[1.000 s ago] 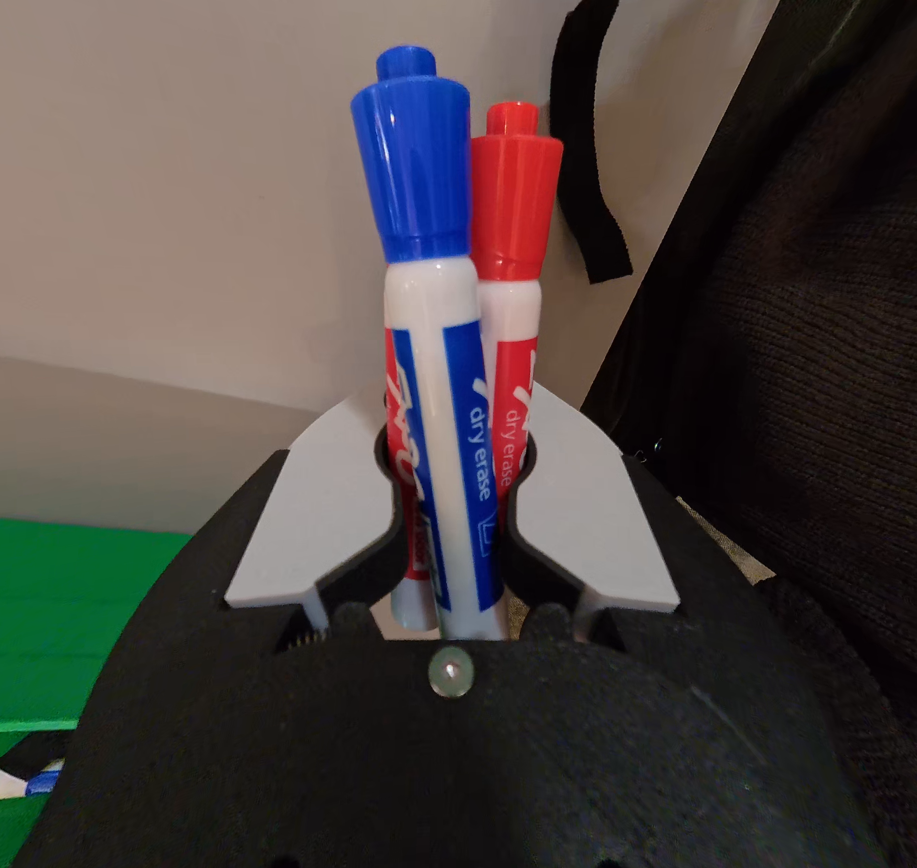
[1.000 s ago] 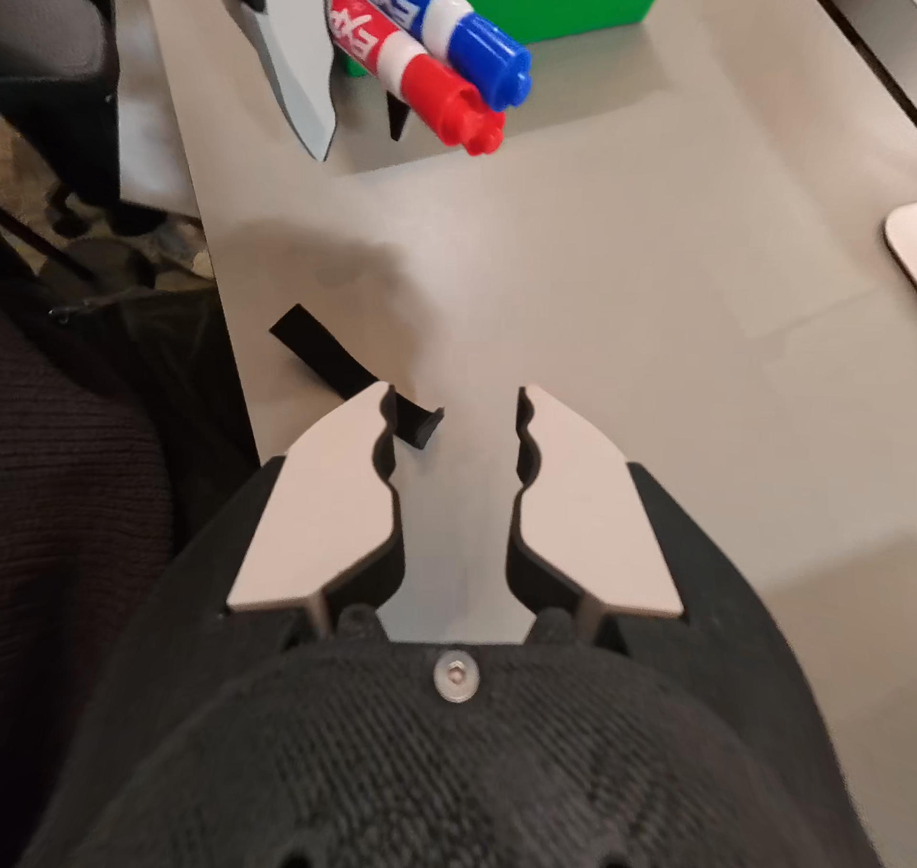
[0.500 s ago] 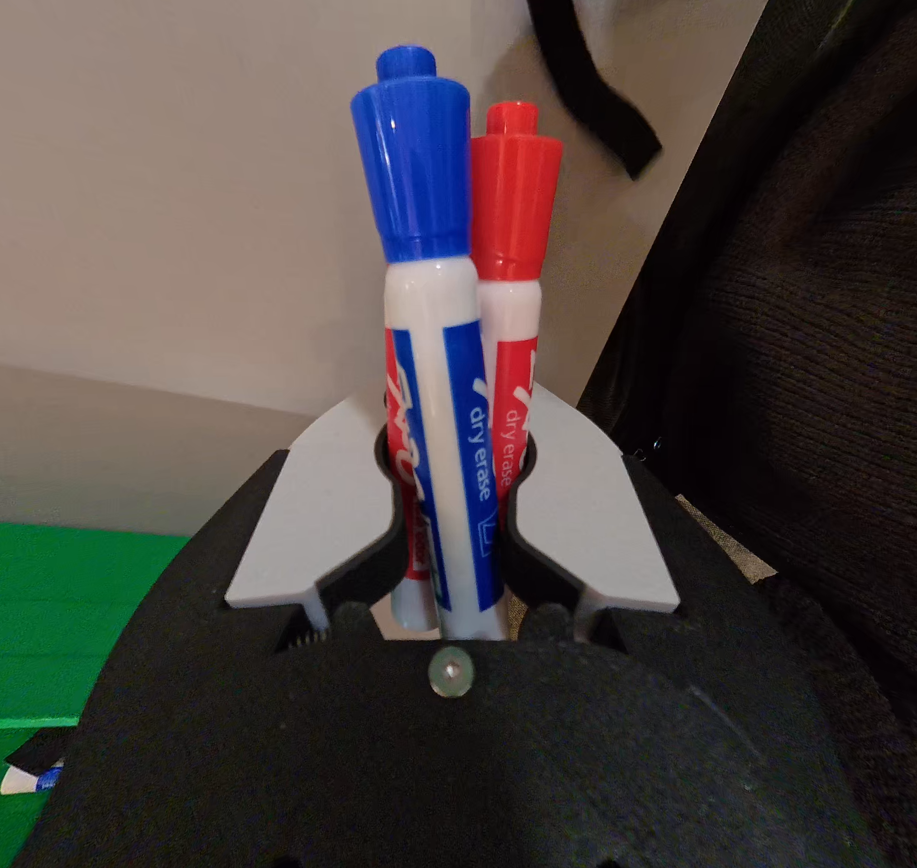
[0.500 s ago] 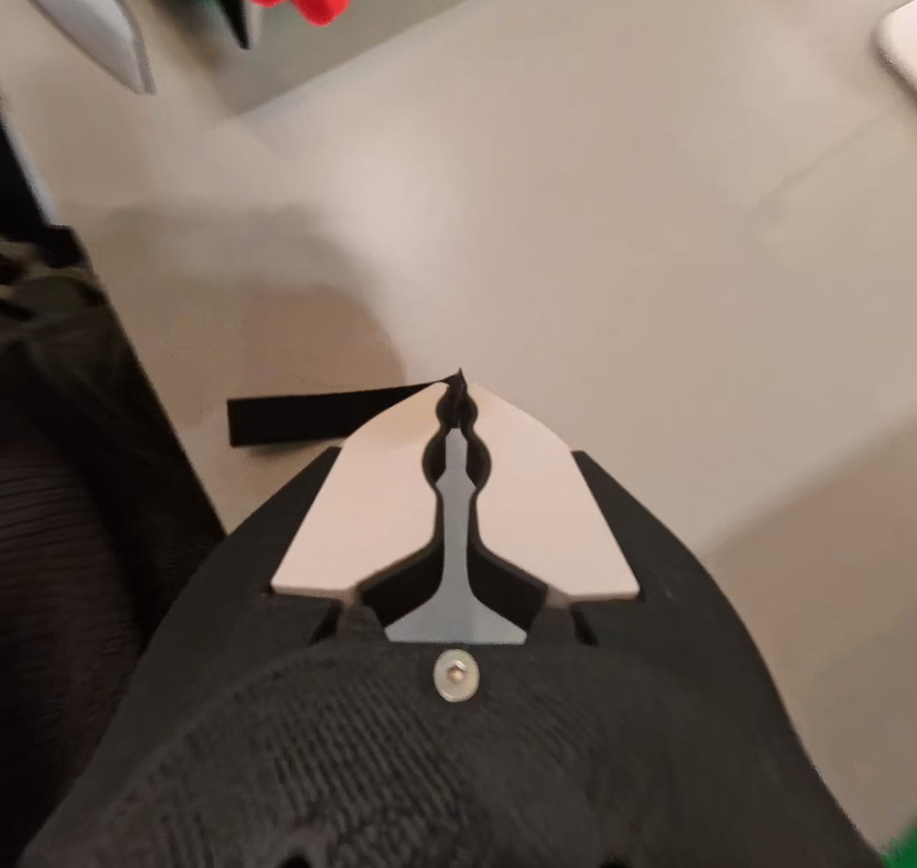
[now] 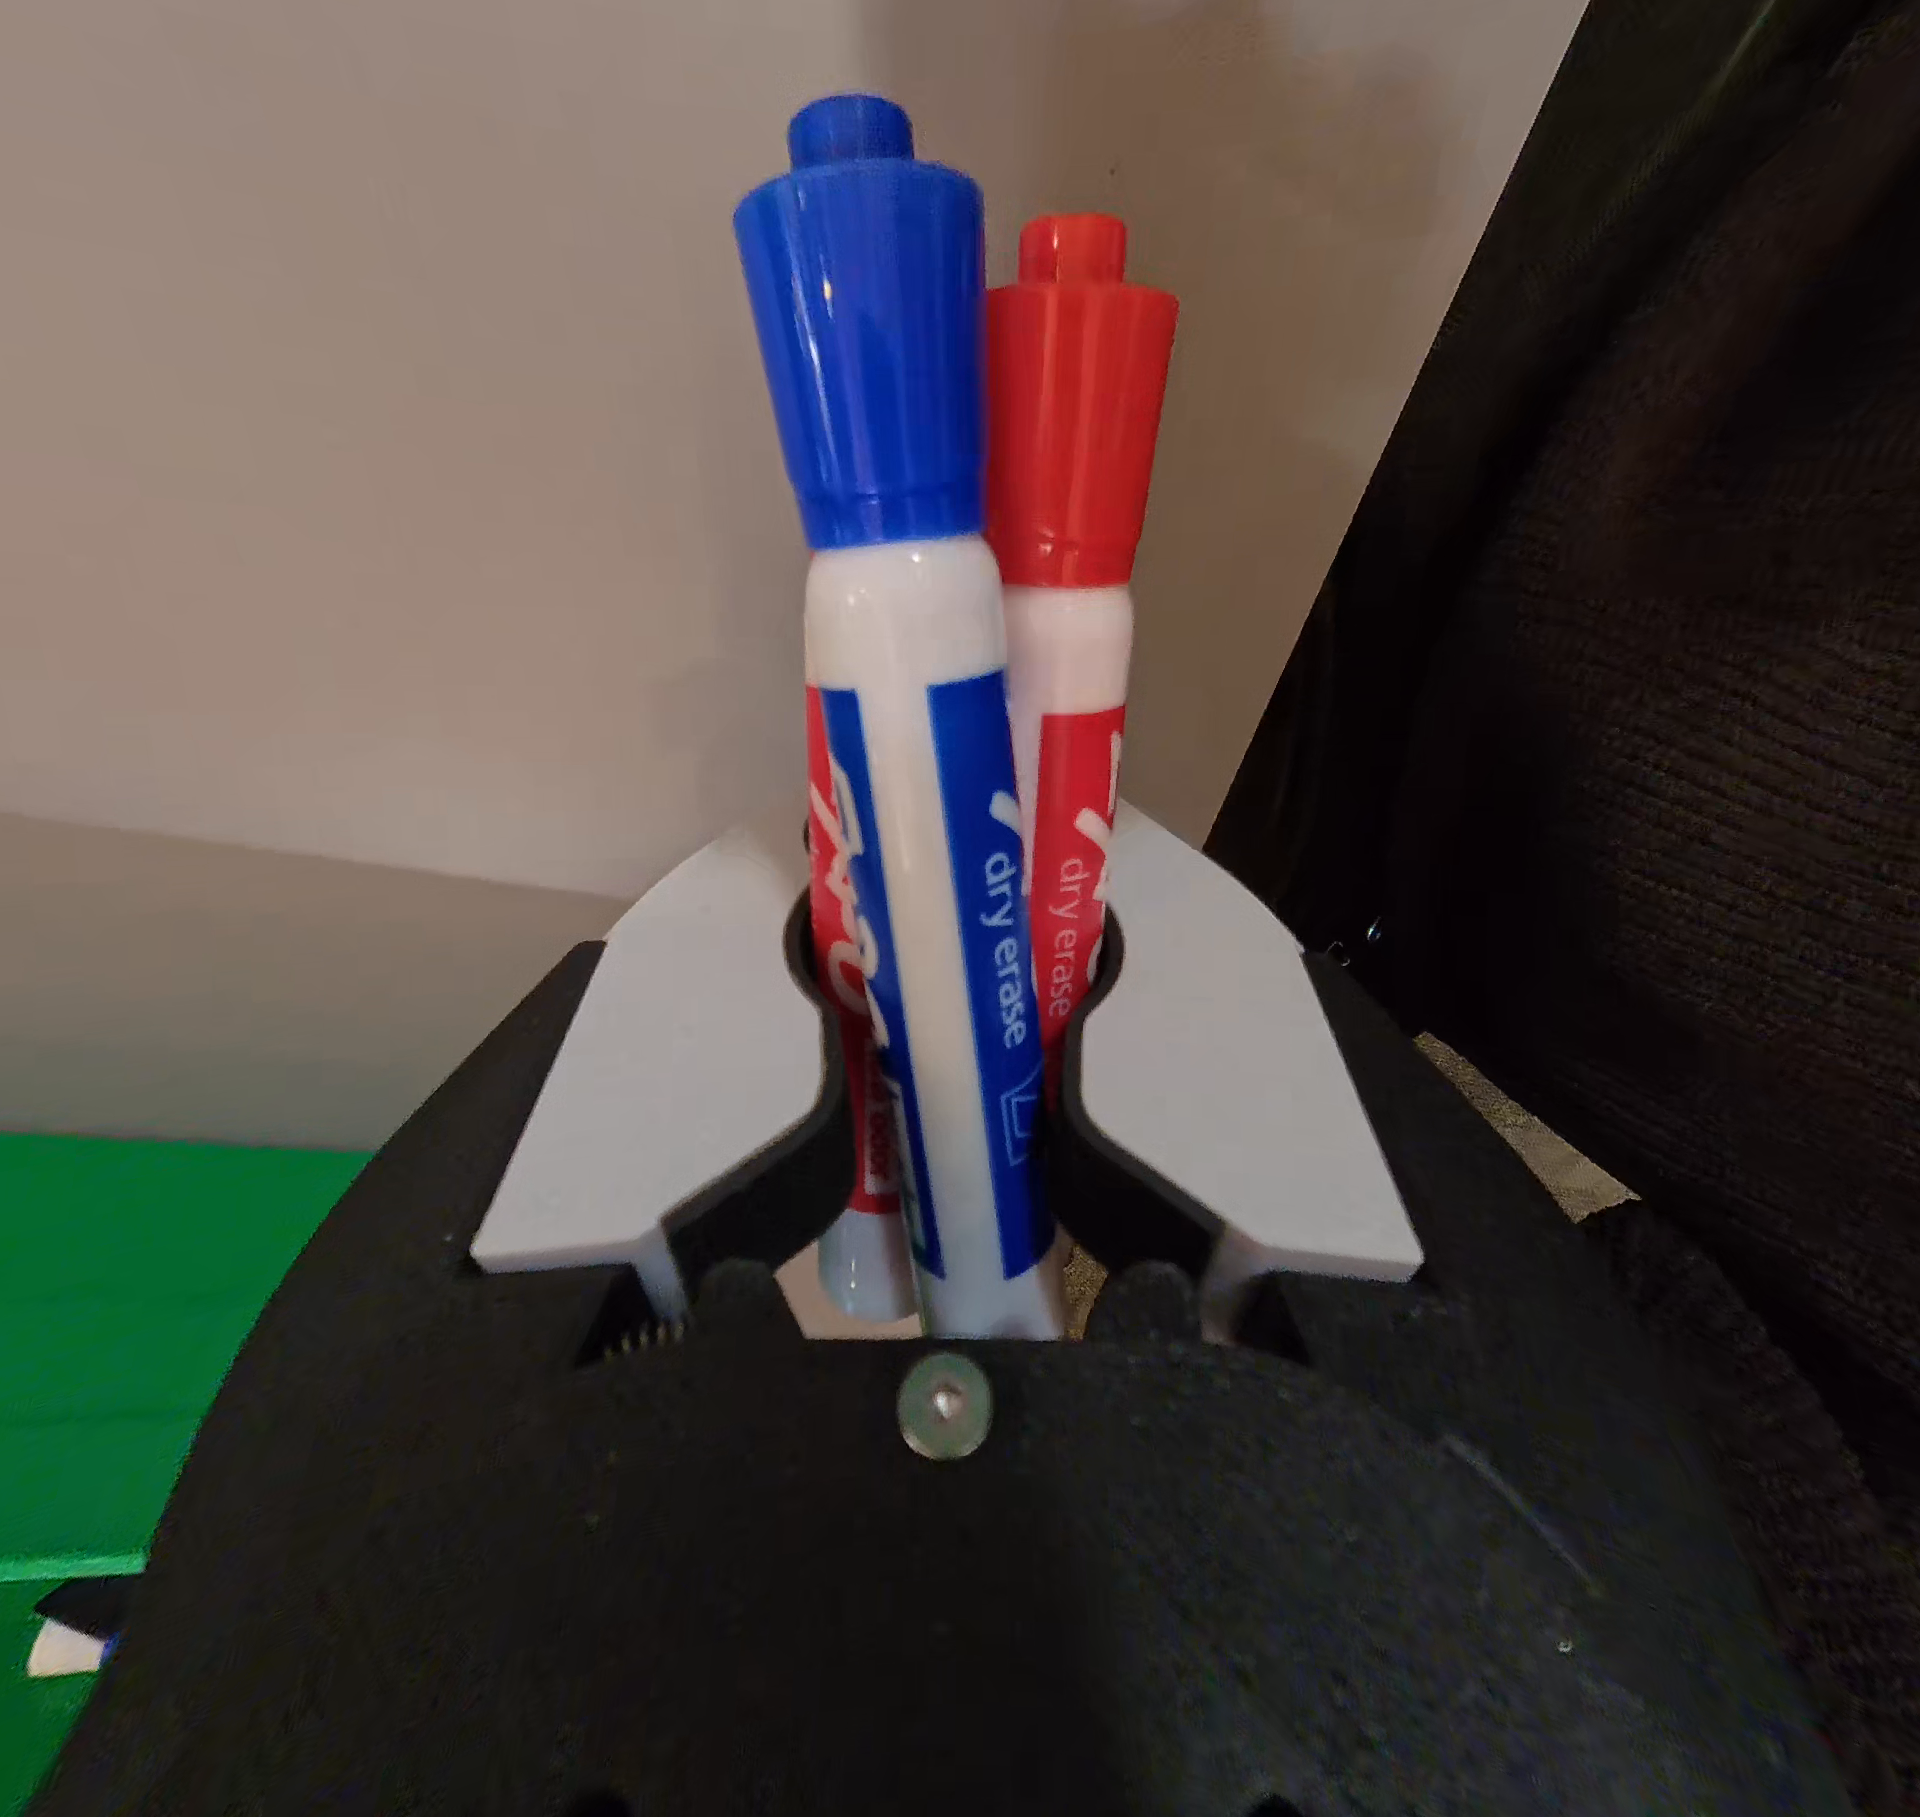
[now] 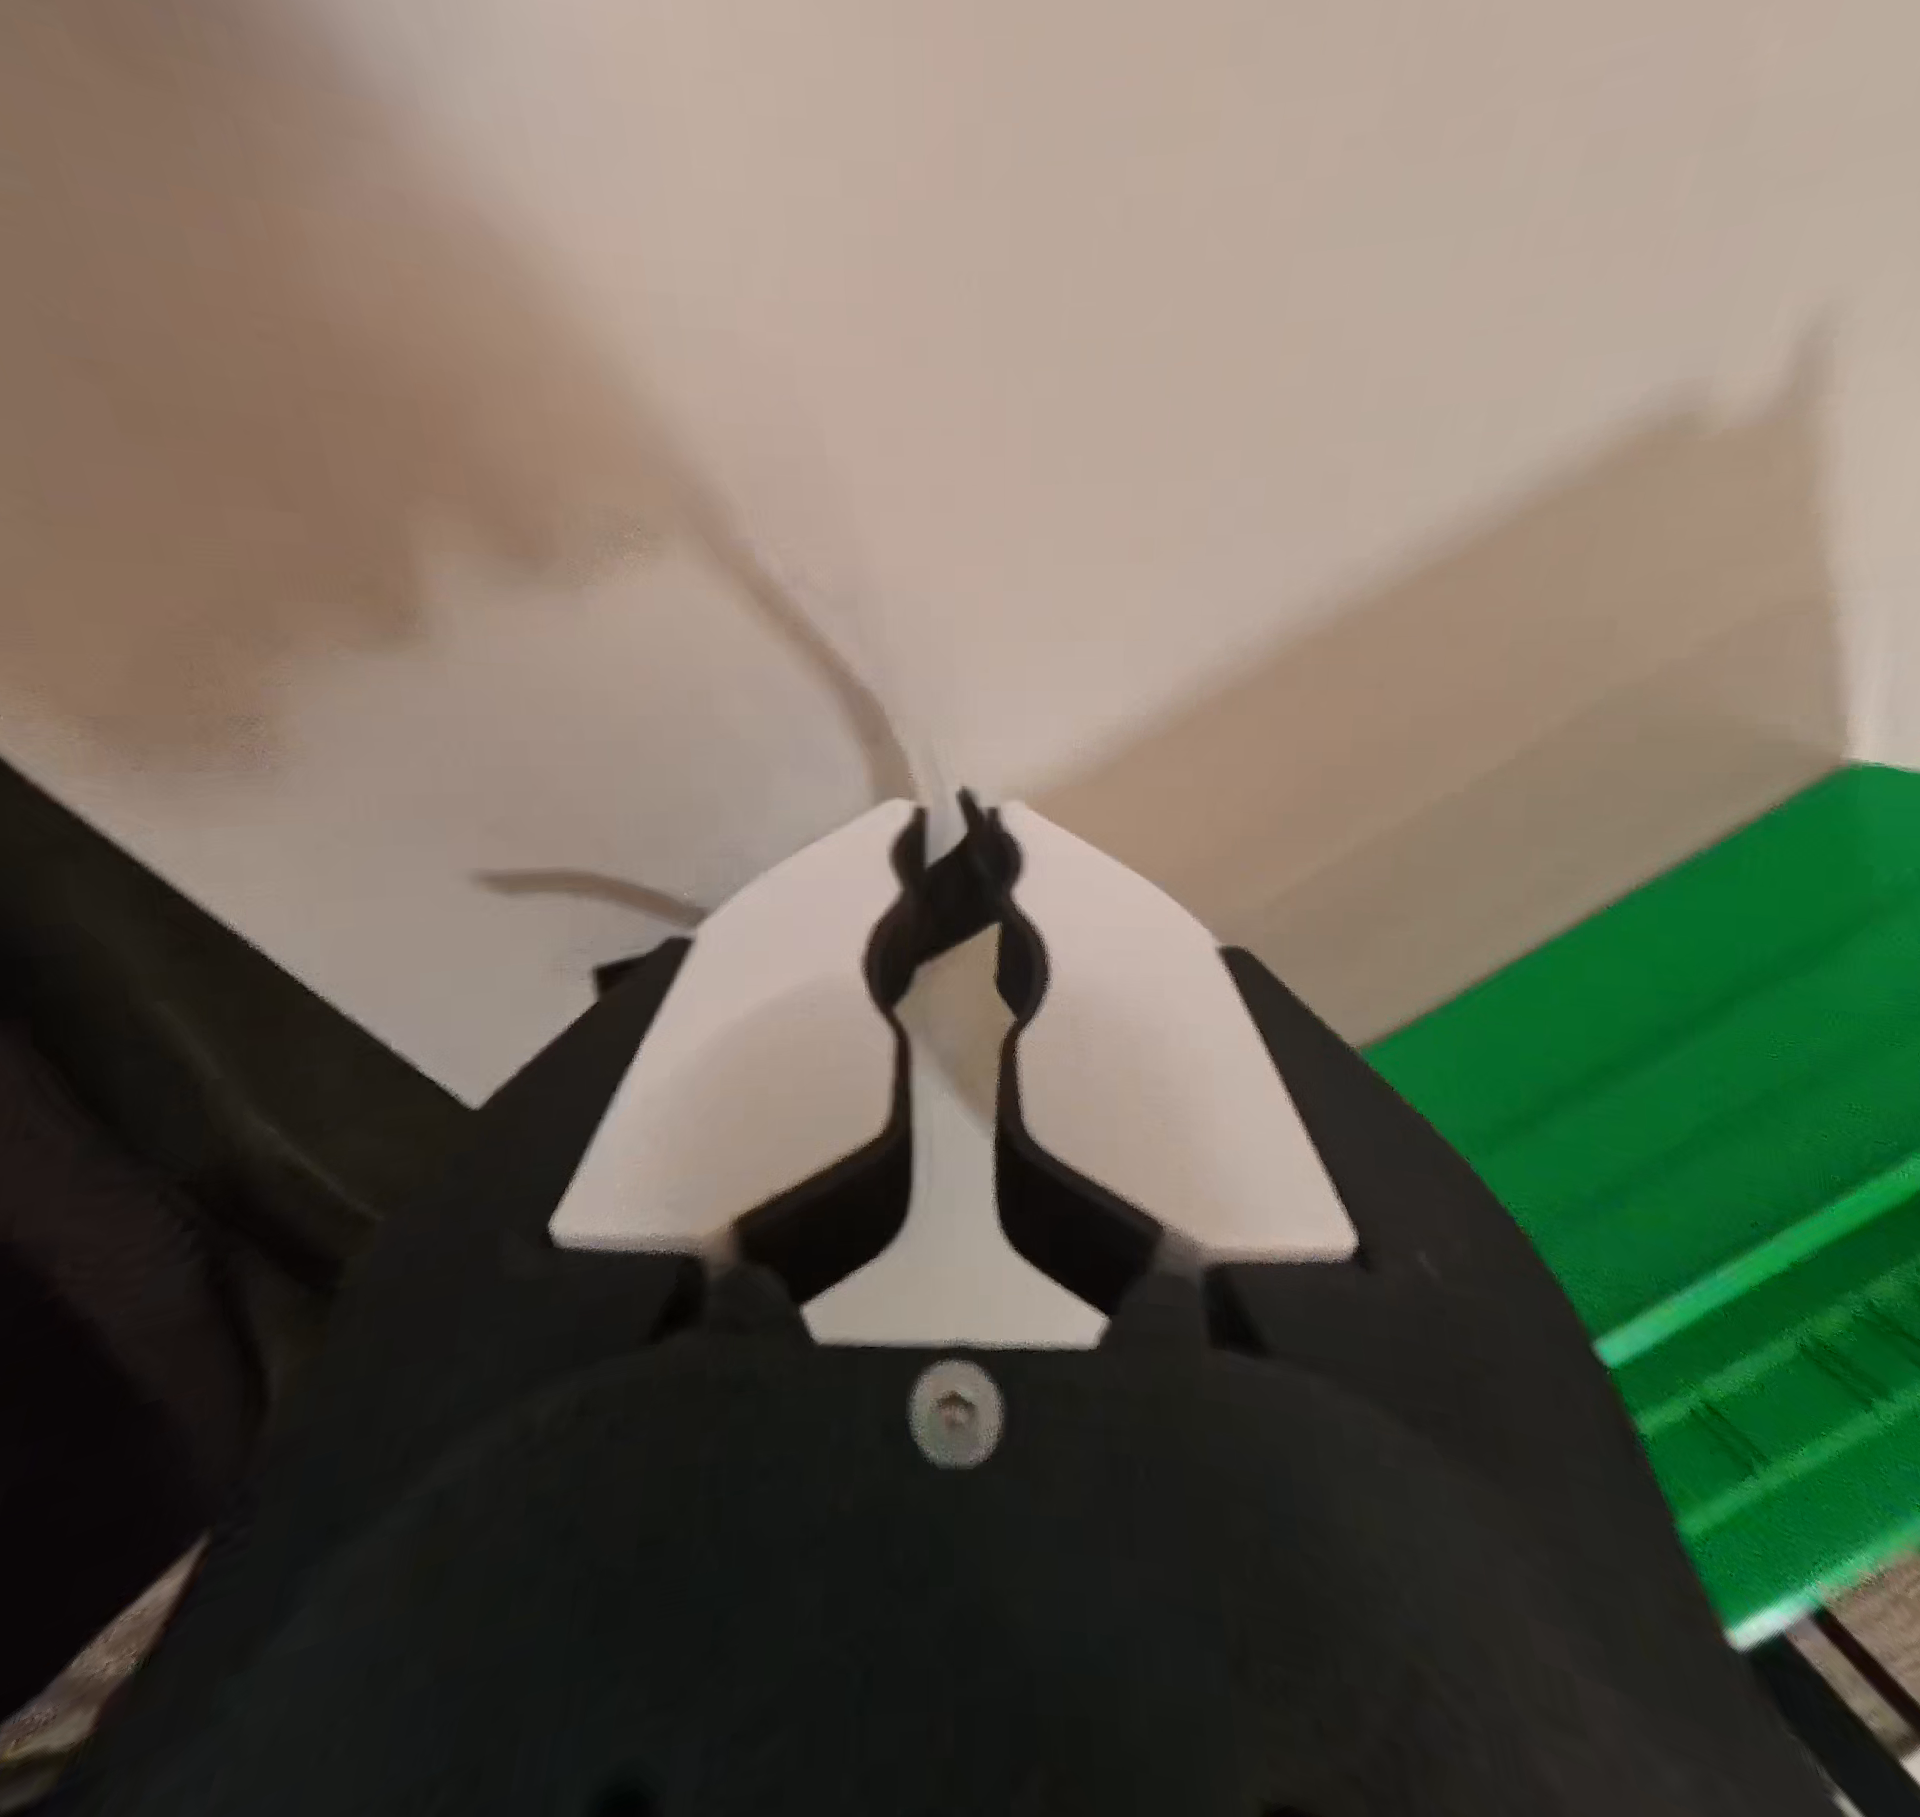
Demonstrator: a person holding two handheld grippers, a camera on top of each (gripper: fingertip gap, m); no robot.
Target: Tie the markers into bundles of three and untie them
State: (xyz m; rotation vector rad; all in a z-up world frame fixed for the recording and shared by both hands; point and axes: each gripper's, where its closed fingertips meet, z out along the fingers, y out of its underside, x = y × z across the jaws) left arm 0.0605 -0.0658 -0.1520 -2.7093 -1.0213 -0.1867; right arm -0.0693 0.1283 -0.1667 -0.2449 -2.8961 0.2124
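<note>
My left gripper [image 5: 951, 858] is shut on two capped dry-erase markers held side by side: a blue marker [image 5: 883, 396] in front and a red marker [image 5: 1081, 417] just behind it to the right. Both stick out past the fingertips over a beige table [image 5: 312, 520]. My right gripper [image 6: 956, 817] is shut on a thin black strap [image 6: 940, 910], which crosses the gap between the white fingers [image 6: 748, 1061] near their tips. The right wrist view is blurred by motion.
A green box [image 5: 145, 1352] lies at the lower left of the left wrist view, with another marker's tip [image 5: 68, 1653] by it. The box also shows at right in the right wrist view [image 6: 1714, 1196]. A dark knit garment [image 5: 1662, 832] fills the right. A pale cable [image 6: 831, 666] runs ahead. The tips of one gripper are about 25 cm away from the tips of the other. The dark knit garment [image 5: 1662, 832] is closer to my left gripper, around 15 cm from its tips; the right tips are 30 cm off.
My right gripper has shut on the black strap and swung away with it, so the strap has left the left wrist view. My left gripper and its markers have stayed still.
</note>
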